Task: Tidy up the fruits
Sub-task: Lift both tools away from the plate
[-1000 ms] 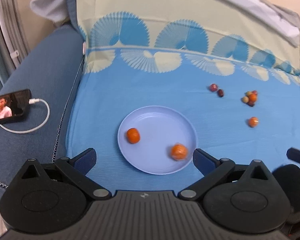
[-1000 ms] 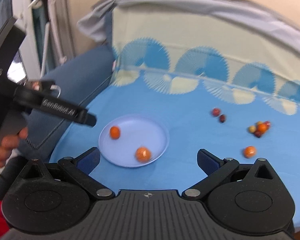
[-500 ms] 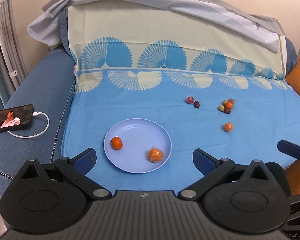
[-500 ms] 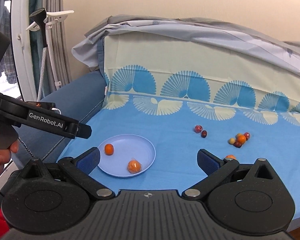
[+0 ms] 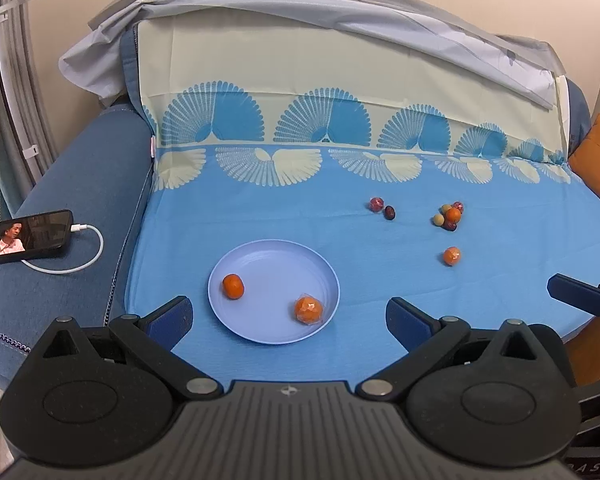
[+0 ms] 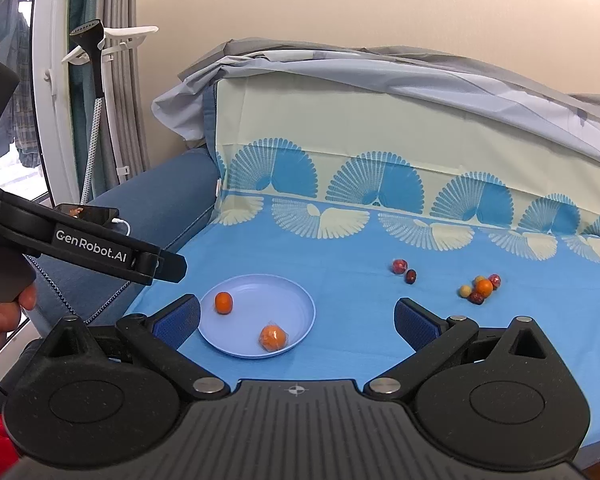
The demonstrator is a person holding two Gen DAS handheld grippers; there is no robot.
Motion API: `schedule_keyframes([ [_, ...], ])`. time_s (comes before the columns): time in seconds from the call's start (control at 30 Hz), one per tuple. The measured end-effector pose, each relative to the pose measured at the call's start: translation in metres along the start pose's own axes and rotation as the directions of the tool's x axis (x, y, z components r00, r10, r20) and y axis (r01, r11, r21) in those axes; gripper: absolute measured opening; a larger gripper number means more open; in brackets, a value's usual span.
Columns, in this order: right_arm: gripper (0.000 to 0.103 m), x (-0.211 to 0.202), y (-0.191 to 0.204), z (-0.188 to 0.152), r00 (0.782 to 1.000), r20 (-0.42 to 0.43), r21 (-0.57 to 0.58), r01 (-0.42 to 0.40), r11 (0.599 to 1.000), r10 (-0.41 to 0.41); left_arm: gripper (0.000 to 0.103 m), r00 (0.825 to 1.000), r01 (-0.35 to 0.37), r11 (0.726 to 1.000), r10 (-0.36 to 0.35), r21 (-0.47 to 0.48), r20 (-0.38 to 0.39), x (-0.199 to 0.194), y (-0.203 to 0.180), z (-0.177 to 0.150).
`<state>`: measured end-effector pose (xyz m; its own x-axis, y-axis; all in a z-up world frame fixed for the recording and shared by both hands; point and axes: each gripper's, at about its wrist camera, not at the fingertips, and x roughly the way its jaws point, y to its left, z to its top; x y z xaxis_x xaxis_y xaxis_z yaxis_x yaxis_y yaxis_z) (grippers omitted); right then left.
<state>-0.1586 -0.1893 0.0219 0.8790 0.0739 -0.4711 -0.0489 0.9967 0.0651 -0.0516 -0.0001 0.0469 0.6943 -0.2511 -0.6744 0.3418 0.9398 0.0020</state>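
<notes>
1. Resting on the blue sheet (image 5: 260, 208), the pale blue plate (image 5: 274, 258) served as the reference point; it held two orange fruits, a bare one (image 5: 233, 286) near its left rim and a wrapped one (image 5: 309, 309) near its front-right rim.
2. A wrapped orange fruit (image 5: 452, 256) lay alone, well to the right of the plate.
3. Beyond it sat a touching cluster of small fruits (image 5: 449, 216), and a dark red pair (image 5: 382, 208) lay behind and to the right of the plate.
4. The left gripper (image 5: 288, 318) was spread wide and empty, held back just in front of the plate.
5. The right gripper (image 6: 298, 320) was likewise released and carried nothing.
6. Judgement: sorting was partly done; two fruits were placed, and the loose fruit, the cluster and the pair remained outstanding.
</notes>
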Motion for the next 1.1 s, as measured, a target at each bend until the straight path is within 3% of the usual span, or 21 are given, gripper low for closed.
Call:
schedule_keyframes([
  [0.6,0.102,0.011,-0.006,-0.002,0.999,-0.029,0.03,-0.012,0.999,0.013,0.103,0.999,-0.011,1.0,0.012,0.002,-0.038,0.017,0.0,0.002],
  [0.83,0.102,-0.001,-0.011,0.004,0.994,0.021,-0.035,0.109,0.993,-0.109,0.103,0.996,0.018,1.0,-0.018,-0.011,-0.083,0.034,-0.003,0.025],
  [1.1,0.102,-0.005,-0.039,0.008,0.994,0.033,0.076,0.104,0.992,-0.107,0.103,1.0,0.01,1.0,-0.01,-0.018,-0.019,0.026,-0.012,0.043],
])
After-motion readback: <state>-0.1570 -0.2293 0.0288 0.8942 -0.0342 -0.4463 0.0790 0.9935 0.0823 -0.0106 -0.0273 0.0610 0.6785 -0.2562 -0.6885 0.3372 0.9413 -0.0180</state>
